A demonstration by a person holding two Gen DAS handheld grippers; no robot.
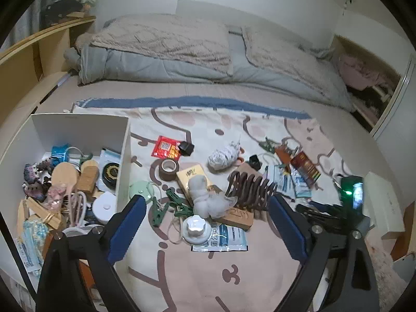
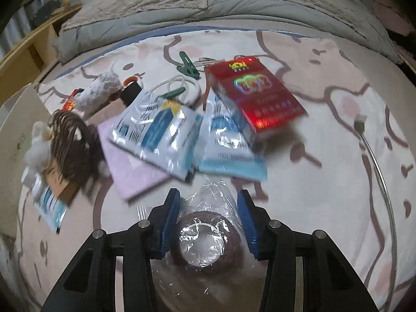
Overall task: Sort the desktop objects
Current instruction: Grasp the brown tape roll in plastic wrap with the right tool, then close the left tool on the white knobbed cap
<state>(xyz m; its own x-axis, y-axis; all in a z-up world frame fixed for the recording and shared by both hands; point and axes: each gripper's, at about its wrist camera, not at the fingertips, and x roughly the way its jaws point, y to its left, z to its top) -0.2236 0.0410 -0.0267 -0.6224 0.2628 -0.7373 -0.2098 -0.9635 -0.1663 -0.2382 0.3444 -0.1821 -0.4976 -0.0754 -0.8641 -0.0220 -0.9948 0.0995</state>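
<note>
Right tool [image 2: 208,223] straddles a wrapped roll [image 2: 204,236]; left tool [image 1: 205,223] spread, empty.
Next: pinch the roll, carry it to the box [image 1: 78,130] at ten o'clock.

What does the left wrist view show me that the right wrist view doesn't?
Only the left wrist view: the white open-topped storage box already holding sorted items, the brown roll of packing tape, the white knob-topped lid, and the left gripper, jaws wide with nothing between them.

Only the right wrist view: the plastic-wrapped dark-rimmed roll between the right gripper's jaws, and the metal fork-tipped rod.

Both: the brown coiled spiral holder, the red cardboard pack and the white yarn ball.
</note>
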